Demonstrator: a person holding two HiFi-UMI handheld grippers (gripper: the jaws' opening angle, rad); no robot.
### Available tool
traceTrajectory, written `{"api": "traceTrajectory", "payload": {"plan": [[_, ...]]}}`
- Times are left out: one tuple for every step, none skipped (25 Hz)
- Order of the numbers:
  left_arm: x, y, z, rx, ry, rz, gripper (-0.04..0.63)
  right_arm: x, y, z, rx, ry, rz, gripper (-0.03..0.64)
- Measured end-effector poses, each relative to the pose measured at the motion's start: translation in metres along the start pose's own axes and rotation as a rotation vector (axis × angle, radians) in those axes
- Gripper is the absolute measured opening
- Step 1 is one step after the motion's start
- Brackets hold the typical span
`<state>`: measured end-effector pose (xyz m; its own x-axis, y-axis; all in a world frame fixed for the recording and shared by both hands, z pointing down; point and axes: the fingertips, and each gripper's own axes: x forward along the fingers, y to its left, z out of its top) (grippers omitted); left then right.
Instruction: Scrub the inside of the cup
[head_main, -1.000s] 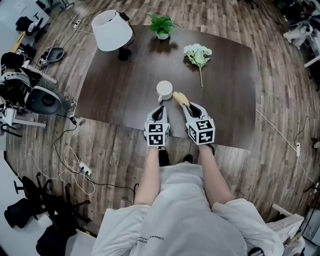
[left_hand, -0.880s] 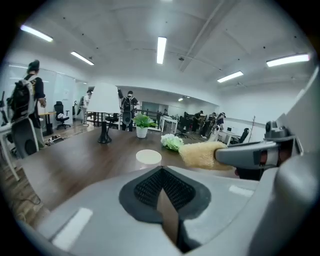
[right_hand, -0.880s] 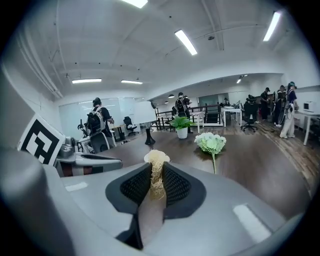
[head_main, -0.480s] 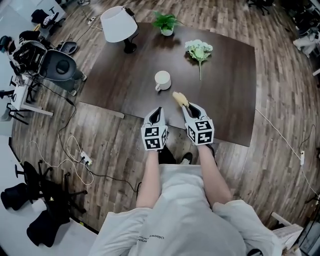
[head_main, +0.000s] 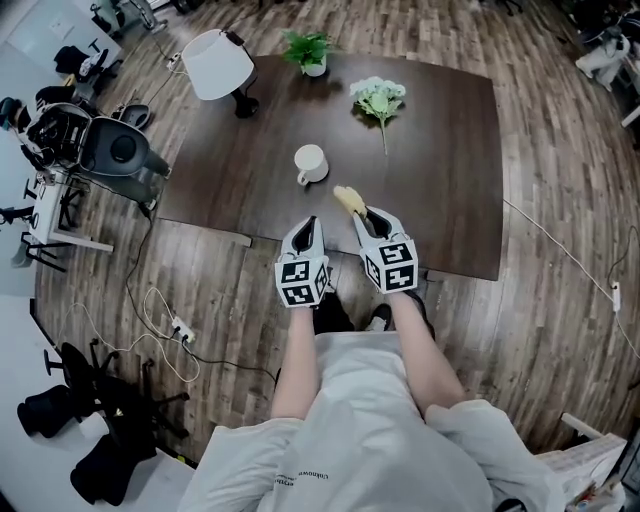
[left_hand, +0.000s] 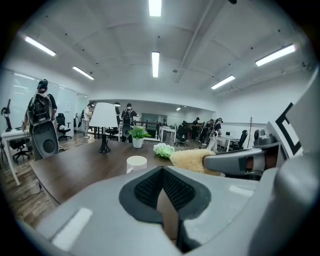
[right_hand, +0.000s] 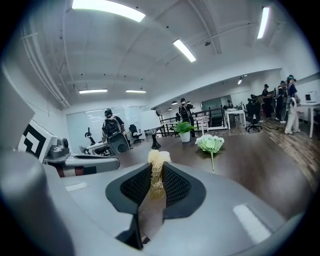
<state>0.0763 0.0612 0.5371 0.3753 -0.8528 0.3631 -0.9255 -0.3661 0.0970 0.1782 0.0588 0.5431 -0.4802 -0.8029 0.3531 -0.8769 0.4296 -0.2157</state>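
A white cup (head_main: 310, 163) stands upright on the dark table (head_main: 440, 150), its handle toward me. In the head view my left gripper (head_main: 310, 222) hovers over the table's near edge, short of the cup, shut with nothing in it. The left gripper view shows the cup (left_hand: 136, 162) ahead of the left gripper (left_hand: 161, 172). My right gripper (head_main: 362, 213) is shut on a yellowish loofah scrubber (head_main: 349, 200), which sticks out toward the cup's right side. In the right gripper view the scrubber (right_hand: 156, 170) rises between the pads (right_hand: 172, 186) and hides most of the cup (right_hand: 164, 157).
A white lamp (head_main: 218, 65) stands at the table's far left, a small potted plant (head_main: 307, 50) at the far edge, and a bunch of white flowers (head_main: 377, 100) lies to the right. Chairs, cables and equipment sit on the wooden floor at left (head_main: 110, 150).
Both grippers have drawn back toward the table's near edge, so the gap to the cup has grown. The cup stays standing where it was. The scrubber remains in the right gripper.
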Motion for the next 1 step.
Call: {"api": "traceTrajectory", "payload": {"plan": [[0.0001,-0.0014,0.0019,-0.007,-0.017,-0.005,0.000,-0.0002,-0.0012,0.0007,0.002,-0.004,-0.005,0.084]]}}
